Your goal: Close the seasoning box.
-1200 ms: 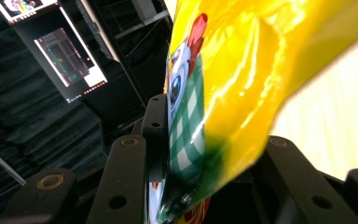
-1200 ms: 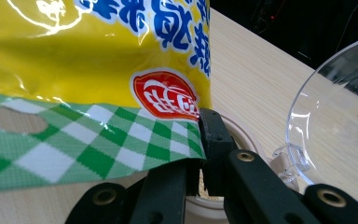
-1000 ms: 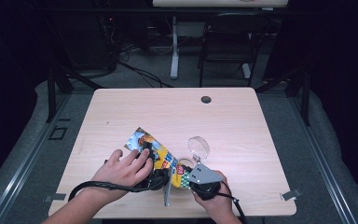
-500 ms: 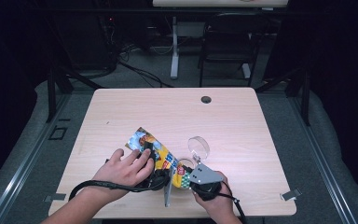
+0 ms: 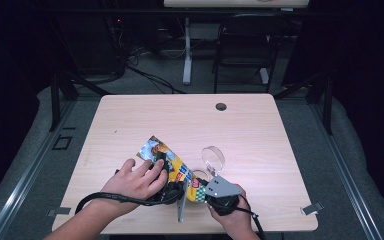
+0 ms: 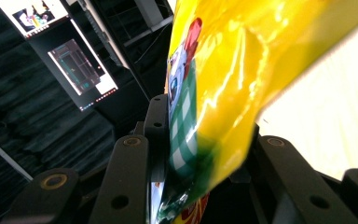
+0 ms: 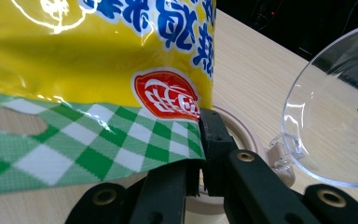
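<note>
two grippers hold one snack bag

the left gripper pinches the yellow snack bag between its half-closed jaws. the right gripper is squeezed tight on the bag's green checked edge, with a clear lid just beside it.

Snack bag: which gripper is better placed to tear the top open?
Right, probably. The right gripper already pinches the snack bag at its green checked top edge; the left gripper grips lower, holding the bag steady.

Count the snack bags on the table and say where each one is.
1. The yellow snack bag lies near the table's front edge, gripped by the left hand-held gripper and right hand-held gripper. Nothing suggests another hidden one.
</note>
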Action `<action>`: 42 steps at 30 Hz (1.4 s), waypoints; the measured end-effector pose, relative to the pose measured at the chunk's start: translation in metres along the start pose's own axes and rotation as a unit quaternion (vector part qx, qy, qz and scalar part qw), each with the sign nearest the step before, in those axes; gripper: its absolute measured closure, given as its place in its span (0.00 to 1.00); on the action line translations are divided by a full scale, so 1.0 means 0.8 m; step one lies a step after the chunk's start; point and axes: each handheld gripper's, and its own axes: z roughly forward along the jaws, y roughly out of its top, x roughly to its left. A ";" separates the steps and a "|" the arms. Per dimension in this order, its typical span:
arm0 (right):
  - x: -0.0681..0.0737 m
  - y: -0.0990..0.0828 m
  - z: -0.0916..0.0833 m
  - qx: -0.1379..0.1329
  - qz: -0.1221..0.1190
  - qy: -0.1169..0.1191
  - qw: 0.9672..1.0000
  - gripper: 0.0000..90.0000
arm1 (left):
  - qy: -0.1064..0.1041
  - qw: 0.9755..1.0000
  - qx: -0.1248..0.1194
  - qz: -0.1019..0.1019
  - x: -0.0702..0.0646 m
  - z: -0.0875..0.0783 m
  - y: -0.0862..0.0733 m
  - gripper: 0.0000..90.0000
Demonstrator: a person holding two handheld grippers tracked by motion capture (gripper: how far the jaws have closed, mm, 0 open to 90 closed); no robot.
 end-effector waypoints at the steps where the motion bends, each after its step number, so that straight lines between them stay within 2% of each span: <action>1: 0.000 0.000 0.000 0.000 0.000 0.000 1.000 0.98 | 0.001 1.000 0.000 0.000 0.000 0.000 0.000 0.75; 18: 0.001 -0.001 -0.001 -0.003 0.000 0.000 1.000 0.98 | 0.008 1.000 0.000 0.010 0.000 -0.002 0.001 0.76; 28: 0.001 0.000 -0.003 -0.002 0.002 0.002 1.000 0.98 | 0.006 1.000 -0.003 0.009 0.001 -0.003 0.001 0.76; 42: -0.001 -0.001 -0.006 -0.003 0.009 0.002 1.000 0.98 | 0.007 1.000 -0.003 0.017 0.006 -0.005 0.003 0.76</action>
